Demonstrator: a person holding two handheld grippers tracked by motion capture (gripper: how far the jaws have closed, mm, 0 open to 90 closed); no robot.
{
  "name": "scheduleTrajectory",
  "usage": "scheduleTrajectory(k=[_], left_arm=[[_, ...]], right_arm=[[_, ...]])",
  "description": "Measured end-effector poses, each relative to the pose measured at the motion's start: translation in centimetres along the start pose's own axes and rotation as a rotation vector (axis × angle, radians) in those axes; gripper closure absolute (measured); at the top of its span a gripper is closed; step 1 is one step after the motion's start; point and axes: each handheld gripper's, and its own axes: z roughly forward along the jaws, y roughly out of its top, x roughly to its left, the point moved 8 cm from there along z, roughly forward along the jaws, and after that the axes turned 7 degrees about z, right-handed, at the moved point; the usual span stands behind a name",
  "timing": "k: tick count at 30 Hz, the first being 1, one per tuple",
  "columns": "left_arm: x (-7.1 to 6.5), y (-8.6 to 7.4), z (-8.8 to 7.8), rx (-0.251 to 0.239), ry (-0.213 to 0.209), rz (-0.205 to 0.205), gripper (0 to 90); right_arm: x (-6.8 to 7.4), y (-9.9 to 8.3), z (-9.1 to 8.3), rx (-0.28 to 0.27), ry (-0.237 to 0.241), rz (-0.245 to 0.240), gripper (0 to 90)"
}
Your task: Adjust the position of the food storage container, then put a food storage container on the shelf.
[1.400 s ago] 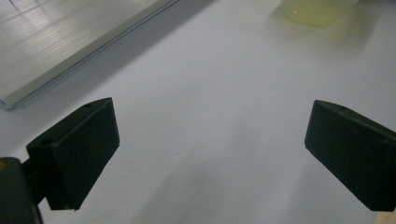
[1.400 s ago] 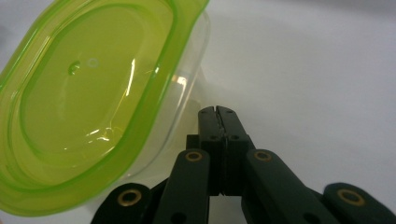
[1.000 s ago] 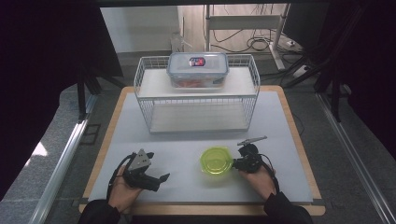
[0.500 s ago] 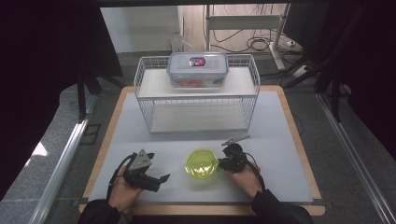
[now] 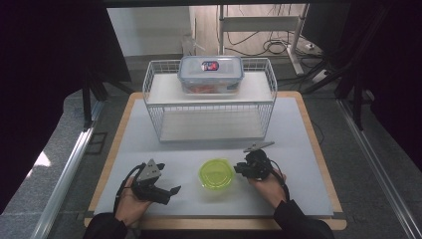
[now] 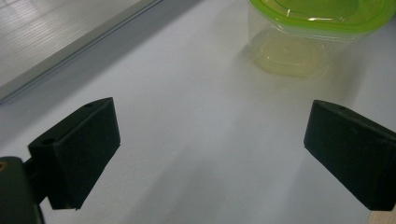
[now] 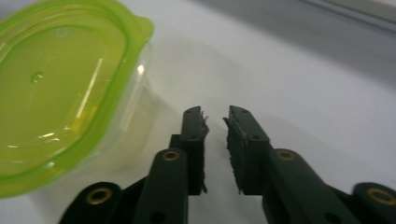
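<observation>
A round clear container with a lime-green lid (image 5: 216,174) sits on the white mat near the front, between my two grippers. My right gripper (image 5: 240,168) is just right of it, level with the mat. In the right gripper view its jaws (image 7: 215,119) have just been opening to a narrow gap with nothing between them, and the container (image 7: 56,93) lies just to their left. My left gripper (image 5: 168,191) rests at the front left, open wide. Its black pads (image 6: 79,154) frame bare mat, with the container (image 6: 322,14) farther ahead.
A white wire rack (image 5: 159,107) stands at the back middle of the mat. On its top shelf is a clear lidded box (image 5: 210,72) with red contents. The wooden board's edge (image 5: 318,149) runs along the right; metal rails flank the table.
The right gripper carried the green-lidded container leftward toward the middle of the mat. Its jaws then parted and the gripper drew slightly back to the right. The left gripper stayed put.
</observation>
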Motion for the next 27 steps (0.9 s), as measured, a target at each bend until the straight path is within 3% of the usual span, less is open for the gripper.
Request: scheduleTrajectory(k=[2, 12, 21, 27], left_arm=[[0.1, 0.0, 0.0, 0.000, 0.000, -0.002, 3.7], [0.3, -0.3, 0.0, 0.008, -0.001, -0.010, 3.8], [0.3, -0.3, 0.0, 0.009, -0.005, -0.015, 3.9], [0.4, -0.3, 0.1, 0.010, -0.005, -0.014, 3.9]], right_arm=[[-0.2, 0.1, -0.2, -0.008, -0.002, -0.008, 70.9], [-1.7, -0.1, -1.8, -0.045, -0.038, -0.053, 32.2], [-2.6, 0.1, -2.1, -0.093, -0.075, -0.089, 13.8], [-2.6, 0.6, -2.3, -0.137, -0.074, -0.077, 5.1]])
